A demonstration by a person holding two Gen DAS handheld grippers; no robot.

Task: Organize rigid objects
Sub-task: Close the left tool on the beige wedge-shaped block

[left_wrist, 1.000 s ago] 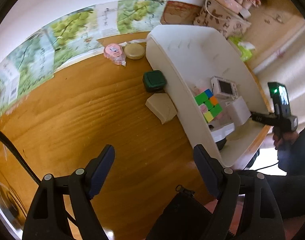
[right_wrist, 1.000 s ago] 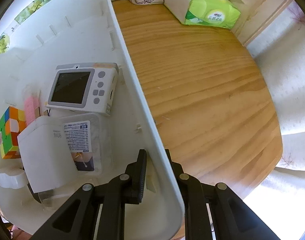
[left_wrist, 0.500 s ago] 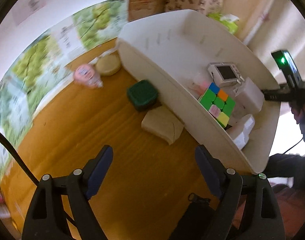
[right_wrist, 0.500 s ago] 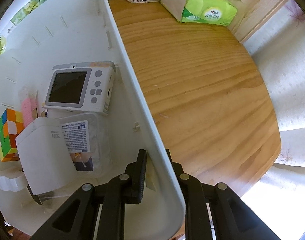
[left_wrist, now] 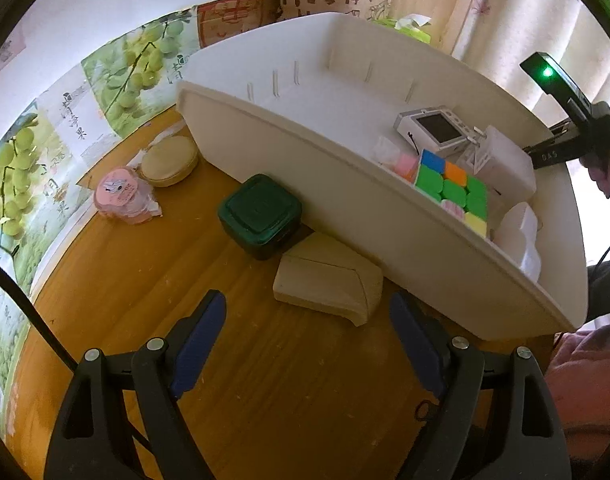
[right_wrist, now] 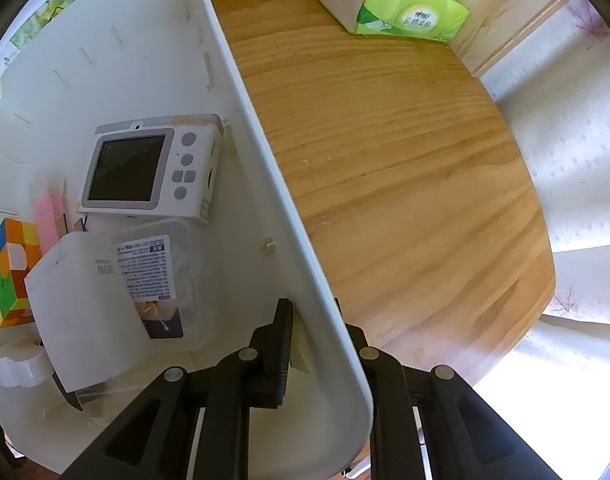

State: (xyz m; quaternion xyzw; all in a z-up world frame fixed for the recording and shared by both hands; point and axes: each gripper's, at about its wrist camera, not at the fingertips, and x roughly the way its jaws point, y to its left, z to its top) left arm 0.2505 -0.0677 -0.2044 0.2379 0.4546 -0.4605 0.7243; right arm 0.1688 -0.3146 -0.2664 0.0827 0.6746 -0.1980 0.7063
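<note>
Hovering wide open, left claw (left_wrist: 309, 320) above counter (left_wrist: 145, 280), beige block (left_wrist: 325, 284) just ahead between its fingers, untouched. Right claw (right_wrist: 311, 328) clamped on bin (right_wrist: 265, 168) wall, cube (right_wrist: 9, 268) inside.

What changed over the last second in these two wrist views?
The left gripper, open and empty, has dropped closer to the beige box beside the white bin. The right gripper stays clamped on the bin's wall; the bin's contents are unmoved.
</note>
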